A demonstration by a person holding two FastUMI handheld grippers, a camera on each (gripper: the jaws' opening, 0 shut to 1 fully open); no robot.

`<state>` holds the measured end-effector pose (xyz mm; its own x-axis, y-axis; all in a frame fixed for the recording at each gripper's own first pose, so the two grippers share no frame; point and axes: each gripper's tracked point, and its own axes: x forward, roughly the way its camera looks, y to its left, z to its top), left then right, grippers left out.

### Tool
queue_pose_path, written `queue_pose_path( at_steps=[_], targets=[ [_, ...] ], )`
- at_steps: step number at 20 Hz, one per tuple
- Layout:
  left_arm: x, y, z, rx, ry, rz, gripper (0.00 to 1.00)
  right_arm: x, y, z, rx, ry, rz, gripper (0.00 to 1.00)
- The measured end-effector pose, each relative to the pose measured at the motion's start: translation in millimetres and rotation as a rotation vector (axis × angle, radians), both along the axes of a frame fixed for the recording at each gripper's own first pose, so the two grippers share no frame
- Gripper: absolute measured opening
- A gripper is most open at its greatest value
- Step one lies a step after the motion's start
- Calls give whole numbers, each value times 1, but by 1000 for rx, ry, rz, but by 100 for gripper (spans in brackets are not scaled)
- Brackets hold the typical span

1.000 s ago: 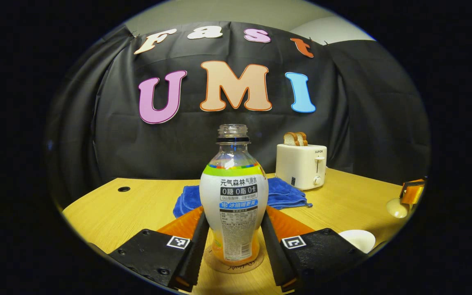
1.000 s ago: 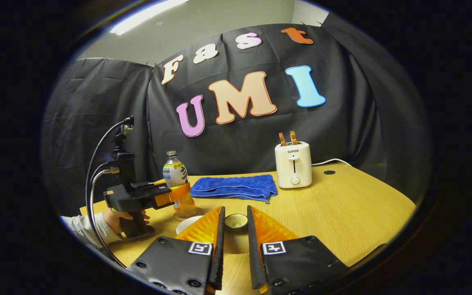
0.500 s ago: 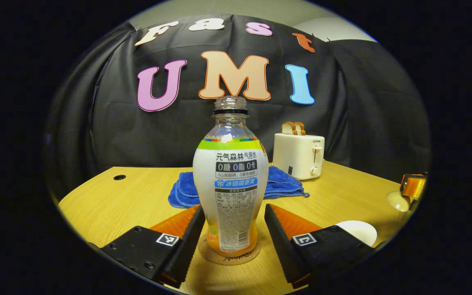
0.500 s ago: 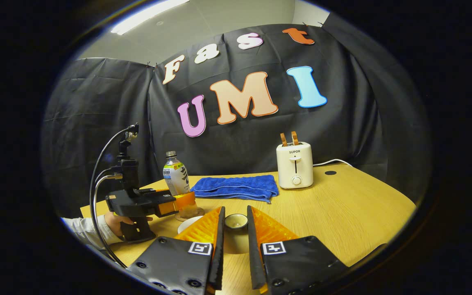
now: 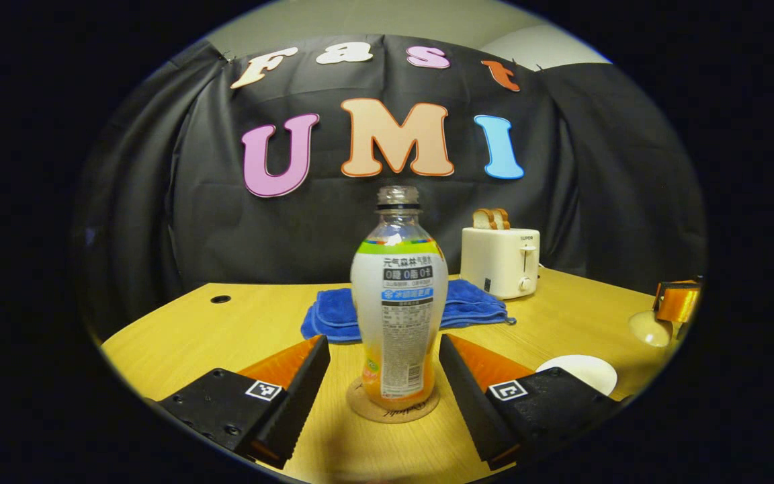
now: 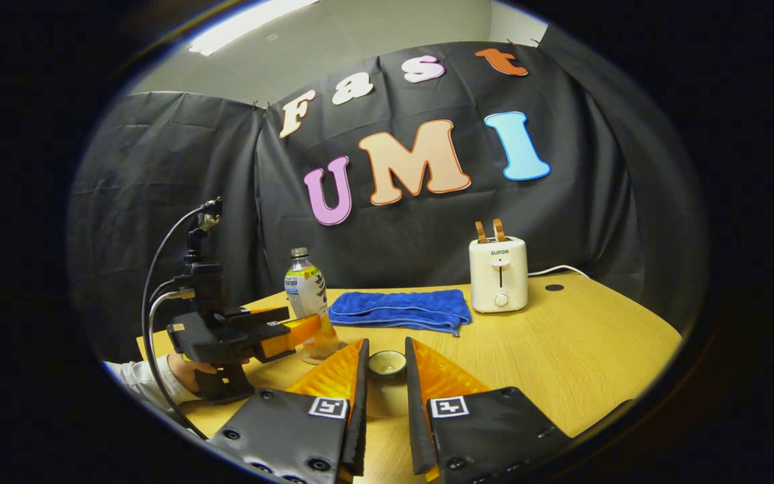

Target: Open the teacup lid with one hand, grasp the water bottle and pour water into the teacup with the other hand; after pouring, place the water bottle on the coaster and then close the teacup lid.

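Note:
The uncapped water bottle [image 5: 397, 316], with a little orange drink at its bottom, stands upright on the round cork coaster [image 5: 394, 409]. My left gripper [image 5: 383, 341] is open, a finger on each side of the bottle and apart from it. In the right gripper view the bottle [image 6: 306, 296] stands just beyond the left gripper [image 6: 293, 329]. My right gripper [image 6: 385, 344] is shut on the small pale teacup lid [image 6: 387, 363], held above the table. The white teacup [image 5: 578, 371] sits low at the right in the left gripper view, with the lid [image 5: 649, 329] held beyond it.
A folded blue towel [image 6: 400, 309] lies behind the bottle. A cream toaster [image 6: 498, 272] with two bread slices stands at the back, its cord trailing right. The table [image 6: 562, 349] has a cable hole [image 6: 553, 288]. A person's hand [image 6: 189, 370] holds the left gripper.
My left gripper has let go of the bottle, opened and drawn back a little; the bottle now stands free on the coaster. The right gripper still holds the lid.

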<state>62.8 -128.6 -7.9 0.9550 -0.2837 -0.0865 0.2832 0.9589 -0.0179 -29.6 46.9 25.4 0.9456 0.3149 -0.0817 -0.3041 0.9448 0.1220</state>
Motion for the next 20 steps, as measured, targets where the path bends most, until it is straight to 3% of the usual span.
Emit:
queue_pose_path(
  at_steps=[8,9,20],
  targets=[
    [-48,56,40,32,-156,96,94,13,29,-5,13,8,36,32],
    [-53,60,41,28,-160,106,94,16,34,-6,8,7,39,29],
    [-86,90,45,-16,-196,161,94,39,65,-36,-65,57,46,29]
  ],
)
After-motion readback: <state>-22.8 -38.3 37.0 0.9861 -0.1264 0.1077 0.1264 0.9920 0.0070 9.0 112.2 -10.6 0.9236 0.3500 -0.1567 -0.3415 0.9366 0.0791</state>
